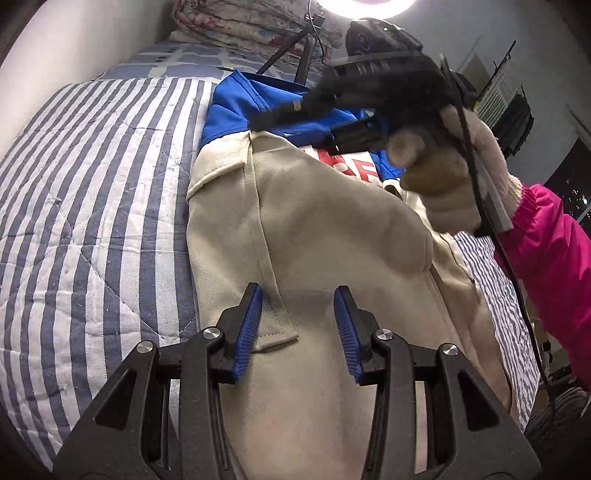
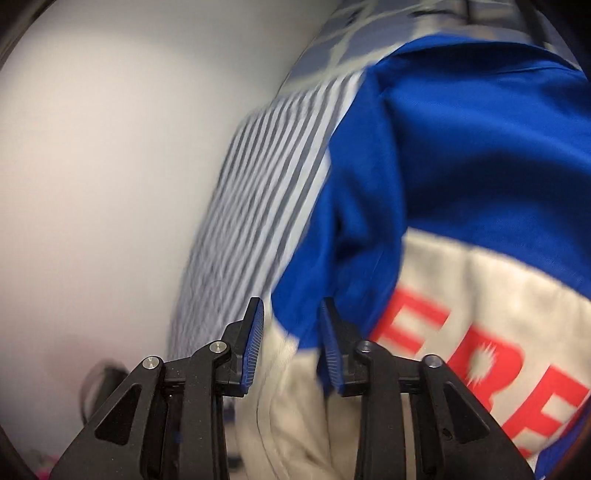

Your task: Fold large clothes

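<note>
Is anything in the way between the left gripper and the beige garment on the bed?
Nothing visible. The left gripper hangs open directly over the beige garment, bare cloth showing between its fingers; the right gripper is farther up, over the blue part.

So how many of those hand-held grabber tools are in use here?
2. The left gripper hovers over the beige garment nearest the camera; the right gripper, in a gloved hand, is above the blue part.

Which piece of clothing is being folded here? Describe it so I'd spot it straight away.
Start from the bed with the blue-and-white striped quilt. Lying along its middle is a jacket, reaching toward the folded floral bedding at the far end. It stands out by its beige body, bright blue top section and big red letters on a white panel; nothing else there has those colours.
</note>
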### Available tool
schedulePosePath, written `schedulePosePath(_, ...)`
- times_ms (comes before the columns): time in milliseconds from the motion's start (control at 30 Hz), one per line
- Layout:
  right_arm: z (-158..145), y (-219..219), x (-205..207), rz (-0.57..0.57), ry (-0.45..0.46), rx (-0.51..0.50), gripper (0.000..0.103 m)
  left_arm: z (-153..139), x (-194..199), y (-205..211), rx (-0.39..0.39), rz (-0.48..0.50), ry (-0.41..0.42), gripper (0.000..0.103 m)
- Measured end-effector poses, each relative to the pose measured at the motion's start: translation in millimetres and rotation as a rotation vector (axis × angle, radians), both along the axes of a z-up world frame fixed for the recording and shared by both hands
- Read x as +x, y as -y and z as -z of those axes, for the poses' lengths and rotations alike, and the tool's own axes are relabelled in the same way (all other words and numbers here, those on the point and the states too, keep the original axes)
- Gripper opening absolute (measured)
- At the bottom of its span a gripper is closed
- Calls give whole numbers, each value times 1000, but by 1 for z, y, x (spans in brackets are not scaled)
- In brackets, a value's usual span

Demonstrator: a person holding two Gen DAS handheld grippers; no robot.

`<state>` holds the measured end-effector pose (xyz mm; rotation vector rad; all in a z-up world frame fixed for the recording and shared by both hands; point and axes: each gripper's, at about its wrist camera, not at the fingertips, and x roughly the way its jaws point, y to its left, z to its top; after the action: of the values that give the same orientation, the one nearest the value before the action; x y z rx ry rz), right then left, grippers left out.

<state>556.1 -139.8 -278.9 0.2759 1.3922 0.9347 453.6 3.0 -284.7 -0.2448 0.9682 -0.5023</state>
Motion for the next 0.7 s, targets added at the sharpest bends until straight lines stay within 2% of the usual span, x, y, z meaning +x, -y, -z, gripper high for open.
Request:
schedulePosePath(67,3,-6,-8,-36,-4,-45,33,0,0,3,3,4,5,43)
schedulePosePath(100,0,-8,-12,-36,-2,-27,28,0,0,4,5,5,8,43)
schedulePosePath(200,-16,-19,-21,-59,-13,143,28,-1,-2,10,33,9,30,46)
schedulePosePath(267,-23,-33,-25,-103,22,132,28,-2,-3,11,38,8,33,46)
schedulePosePath(333,-17,-39,-25,-107,7,105,29,-4,-3,9,30,3,24,46)
schedulePosePath(433,-16,-38,-20,-90,2,96,31,-10,-4,3,3,3,25,46)
schedulePosePath(500,-17,-29,5,-61,21,101,31,-8,-4,4,4,11,27,46)
schedulePosePath(600,-10,-9,33,48,-25,152,33,-7,-4,3,-14,4,19,46)
schedulePosePath(700,2,1,44,104,-53,158,33,-25,-2,-8,-75,-5,45,46)
